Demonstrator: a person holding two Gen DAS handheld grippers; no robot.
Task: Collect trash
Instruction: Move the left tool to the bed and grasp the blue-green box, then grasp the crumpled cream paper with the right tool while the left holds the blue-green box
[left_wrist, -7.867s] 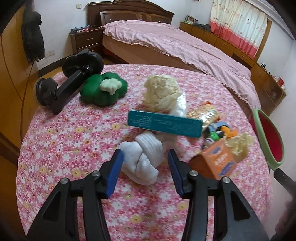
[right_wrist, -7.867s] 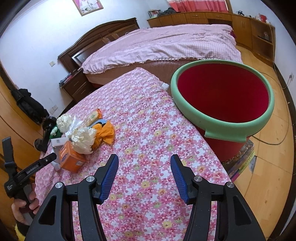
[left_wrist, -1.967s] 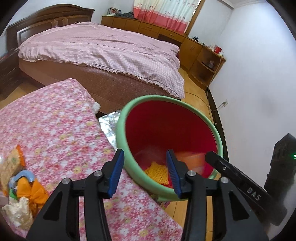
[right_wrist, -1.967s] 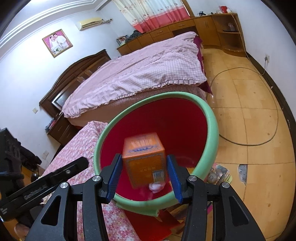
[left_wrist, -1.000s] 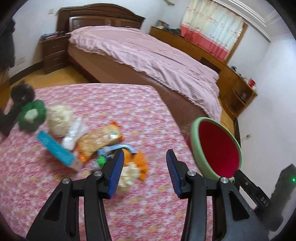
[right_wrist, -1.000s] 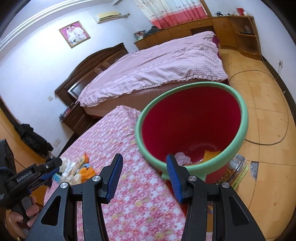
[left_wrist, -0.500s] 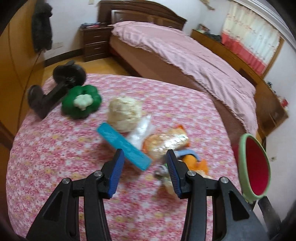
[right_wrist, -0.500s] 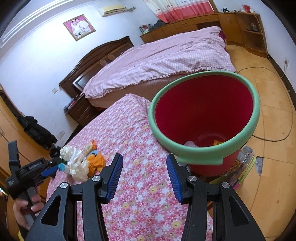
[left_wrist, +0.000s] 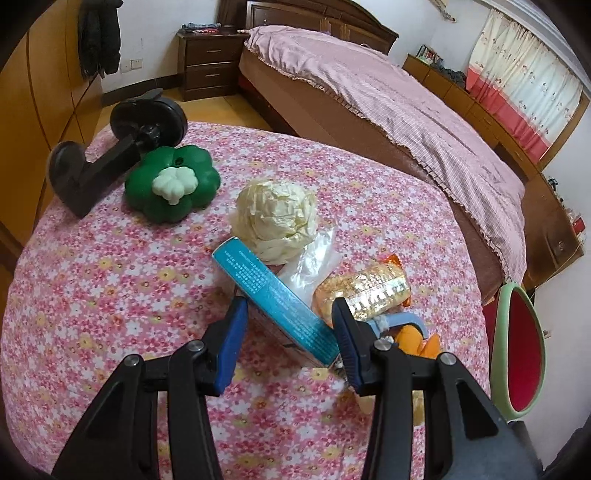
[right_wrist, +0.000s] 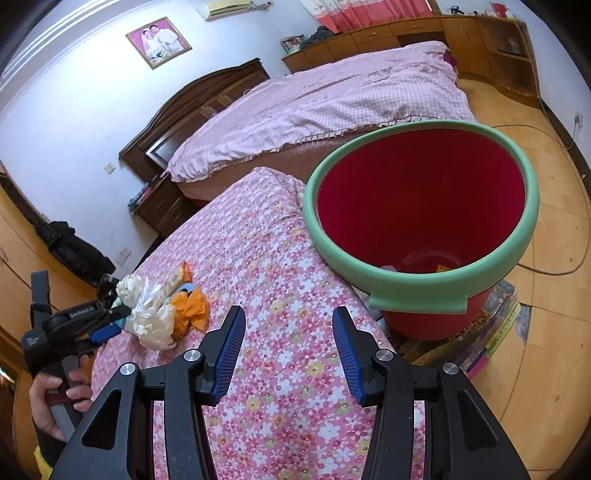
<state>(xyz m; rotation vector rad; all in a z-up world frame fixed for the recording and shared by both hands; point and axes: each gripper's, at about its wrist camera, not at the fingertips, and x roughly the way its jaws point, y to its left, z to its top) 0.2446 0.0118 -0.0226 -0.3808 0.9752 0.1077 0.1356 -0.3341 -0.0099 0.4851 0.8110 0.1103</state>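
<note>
- Your left gripper (left_wrist: 288, 328) hangs over the trash pile on the desk (left_wrist: 110, 280), jaws apart, one teal box (left_wrist: 273, 299) lying between them, not pinched.
- Your right gripper (right_wrist: 288, 339) has its jaws apart with nothing between them.
- One red bucket (right_wrist: 421, 221) with a green rim stands beside the desk.
- On the desk: one paper ball (left_wrist: 277, 218), one snack wrapper (left_wrist: 369, 291), one clear bag (left_wrist: 314, 262), one green toy (left_wrist: 171, 182).

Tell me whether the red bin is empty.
Not empty. In the right wrist view, the bin shows a few scraps at its bottom: something pale and something orange, mostly hidden behind the near rim.
</note>
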